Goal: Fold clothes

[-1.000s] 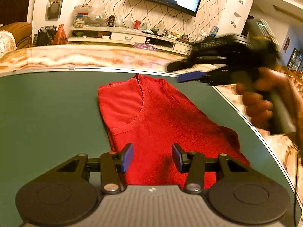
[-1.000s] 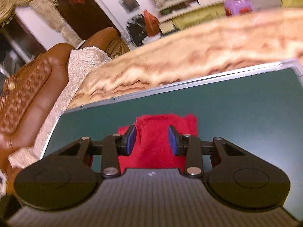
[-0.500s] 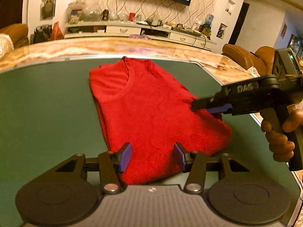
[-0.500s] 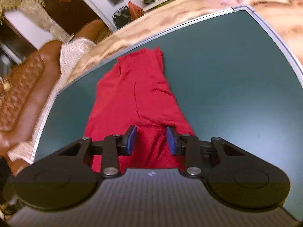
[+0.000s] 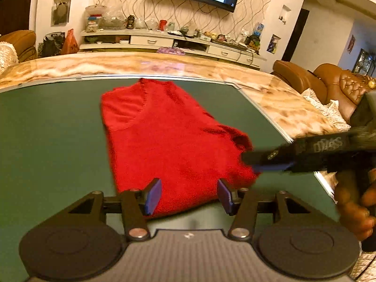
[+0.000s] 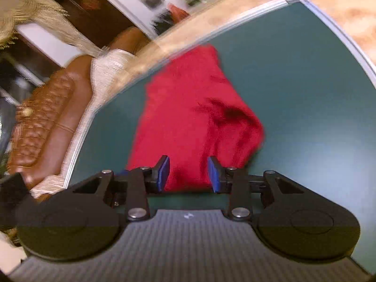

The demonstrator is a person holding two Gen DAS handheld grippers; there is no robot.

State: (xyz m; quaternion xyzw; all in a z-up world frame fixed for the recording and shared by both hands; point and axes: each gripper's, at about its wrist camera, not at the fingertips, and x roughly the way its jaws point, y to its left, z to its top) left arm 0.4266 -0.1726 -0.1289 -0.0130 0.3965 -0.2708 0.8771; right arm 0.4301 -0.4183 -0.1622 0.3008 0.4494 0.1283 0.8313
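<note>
Shirt (image 5: 169,141) sits mid-frame on the green mat (image 5: 51,141), red and folded narrow, its near hem just past the left gripper (image 5: 189,196), whose jaws are opening with nothing clamped between them. Right gripper (image 6: 188,174) comes in from the right edge of the left view, jaws apart and empty, tips at the shirt's rumpled right corner. Long axis runs from the lower centre up to the collar, which points at the mat's far edge, leaning slightly left
</note>
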